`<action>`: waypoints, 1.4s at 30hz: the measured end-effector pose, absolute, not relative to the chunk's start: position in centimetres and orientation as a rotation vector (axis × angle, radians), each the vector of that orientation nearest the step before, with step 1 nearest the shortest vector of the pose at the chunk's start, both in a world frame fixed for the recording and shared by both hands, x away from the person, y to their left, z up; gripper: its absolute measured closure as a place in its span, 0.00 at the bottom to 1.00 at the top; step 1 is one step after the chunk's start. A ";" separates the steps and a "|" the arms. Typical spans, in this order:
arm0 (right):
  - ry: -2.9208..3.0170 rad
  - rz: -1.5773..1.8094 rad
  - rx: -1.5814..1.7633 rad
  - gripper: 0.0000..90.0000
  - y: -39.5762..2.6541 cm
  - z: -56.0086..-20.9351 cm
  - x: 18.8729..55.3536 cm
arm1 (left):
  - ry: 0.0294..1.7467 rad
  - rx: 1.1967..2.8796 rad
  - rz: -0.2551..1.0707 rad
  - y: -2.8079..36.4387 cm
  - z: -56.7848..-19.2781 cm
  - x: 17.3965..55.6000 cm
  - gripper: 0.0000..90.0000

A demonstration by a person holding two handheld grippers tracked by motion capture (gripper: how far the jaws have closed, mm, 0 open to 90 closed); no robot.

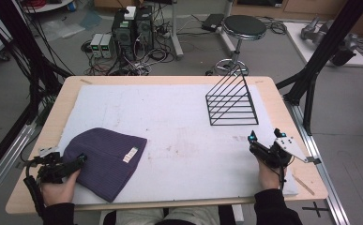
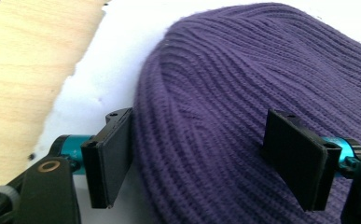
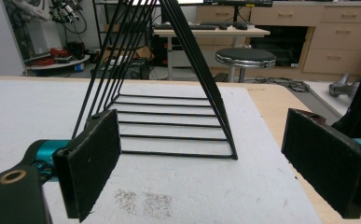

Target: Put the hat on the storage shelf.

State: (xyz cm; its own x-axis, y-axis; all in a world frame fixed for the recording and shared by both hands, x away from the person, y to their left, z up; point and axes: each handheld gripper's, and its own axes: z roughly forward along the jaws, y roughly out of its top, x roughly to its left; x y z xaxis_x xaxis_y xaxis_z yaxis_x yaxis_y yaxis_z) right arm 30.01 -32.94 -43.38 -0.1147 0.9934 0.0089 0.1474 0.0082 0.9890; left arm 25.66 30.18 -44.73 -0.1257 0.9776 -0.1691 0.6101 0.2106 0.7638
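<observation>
Purple knit beanie is lying flat near the front-left corner of the tabletop. Left gripper is holding its fingers spread, straddling the beanie's edge. Right gripper is hovering near the front-right corner, fingers spread, facing the black wire rack.

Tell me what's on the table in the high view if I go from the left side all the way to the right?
left gripper → purple knit hat → black wire rack → right gripper
</observation>
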 end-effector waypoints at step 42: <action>1.404 1.220 1.268 0.12 -32.9 -43.4 30.0 | 1.599 1.456 0.667 30.3 -42.9 25.2 0.89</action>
State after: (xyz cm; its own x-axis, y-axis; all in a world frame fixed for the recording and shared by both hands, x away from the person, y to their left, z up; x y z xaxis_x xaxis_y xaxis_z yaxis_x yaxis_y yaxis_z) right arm 29.96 -32.95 -43.38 -0.1126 0.9936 0.0124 0.1508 0.0048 0.9885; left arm 25.22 30.26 -42.90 0.0397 0.9717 -0.2330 0.5182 0.1793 0.8363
